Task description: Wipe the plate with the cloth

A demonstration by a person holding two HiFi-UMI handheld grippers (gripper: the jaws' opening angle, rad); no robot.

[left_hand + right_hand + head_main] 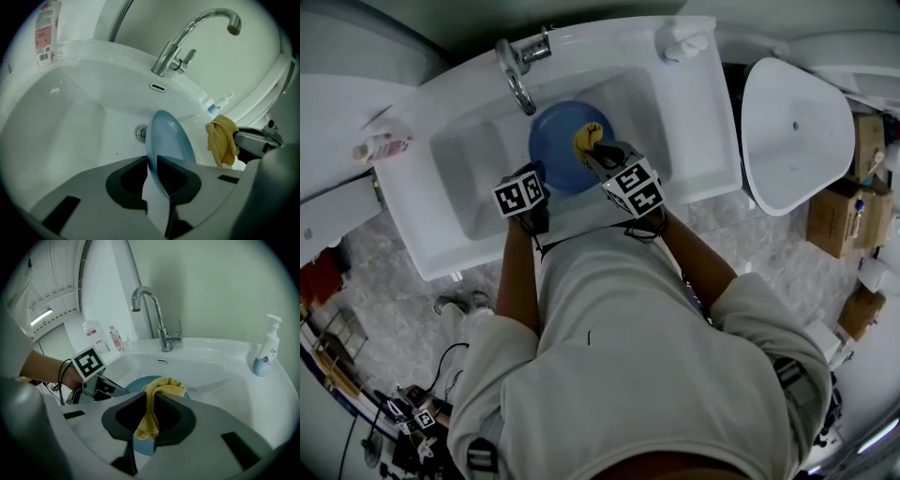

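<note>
Head view: both forearms (517, 272) reach toward twelve o'clock over the sink (684, 122). The yellow cloth (588, 137) sits at the blue plate's (555, 145) three o'clock.

Left gripper view: the left gripper (153, 176) clamps the plate's rim above the drain.

Right gripper view: the right gripper (149, 411) pinches the bunched cloth.

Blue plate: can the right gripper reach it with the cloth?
Probably yes: the yellow cloth in the right gripper hangs by the blue plate, held on edge by the left gripper; nothing between.
</note>
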